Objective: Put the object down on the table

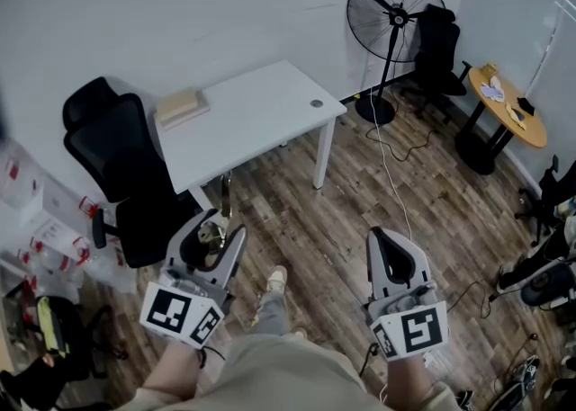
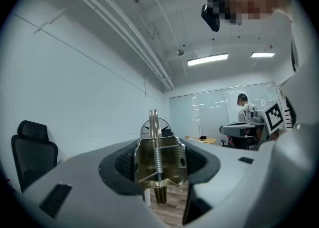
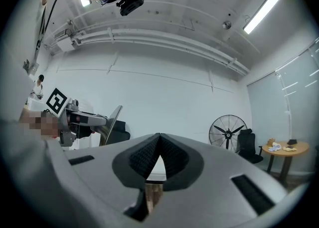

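Two grippers: the left gripper [image 1: 220, 225] and the right gripper [image 1: 376, 238]. There are two marker cubes, the left cube [image 1: 180, 313] and the right cube [image 1: 412, 330]. One metal tool [image 1: 225, 195]. Two tables: one white table [image 1: 261, 112] and one round table [image 1: 535, 135]. One fan [image 1: 394, 13]. Two black chairs are in clear sight, the near chair [image 1: 112, 144] and the far chair [image 1: 438, 45]. One tan box [image 1: 182, 106]. One further person [image 2: 243, 108].

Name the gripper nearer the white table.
Left. The left gripper, shut on a metal clip, hangs beside the white table; the right gripper hangs farther out over the floor.
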A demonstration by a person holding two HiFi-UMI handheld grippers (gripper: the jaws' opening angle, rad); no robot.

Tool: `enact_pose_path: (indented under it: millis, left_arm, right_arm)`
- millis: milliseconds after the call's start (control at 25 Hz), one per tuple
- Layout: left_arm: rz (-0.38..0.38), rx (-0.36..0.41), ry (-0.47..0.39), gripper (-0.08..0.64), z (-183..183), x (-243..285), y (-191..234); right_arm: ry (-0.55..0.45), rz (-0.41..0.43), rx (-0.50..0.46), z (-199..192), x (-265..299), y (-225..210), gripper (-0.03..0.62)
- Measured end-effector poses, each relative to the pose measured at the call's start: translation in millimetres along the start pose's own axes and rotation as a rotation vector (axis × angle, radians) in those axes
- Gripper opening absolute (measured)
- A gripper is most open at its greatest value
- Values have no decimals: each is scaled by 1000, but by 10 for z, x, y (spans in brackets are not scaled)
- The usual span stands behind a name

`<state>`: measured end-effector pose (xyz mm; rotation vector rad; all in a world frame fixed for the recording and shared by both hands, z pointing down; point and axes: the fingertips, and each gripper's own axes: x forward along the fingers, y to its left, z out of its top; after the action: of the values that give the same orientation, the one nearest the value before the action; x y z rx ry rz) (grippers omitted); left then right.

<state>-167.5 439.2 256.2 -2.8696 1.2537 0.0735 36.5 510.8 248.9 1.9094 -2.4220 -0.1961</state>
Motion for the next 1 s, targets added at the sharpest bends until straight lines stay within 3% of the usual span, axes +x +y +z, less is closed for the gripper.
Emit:
enact_pose_path:
  millis: [440,1000]
  left_arm:
    - [-7,-31,-3,219,-87,479,328]
    - [-52,-71,50,219,-303,1669,1237]
  right_arm:
    - [18,-12,4,-145,517,-247,21]
    - [99,-38,-16,-361,1880,-614,21]
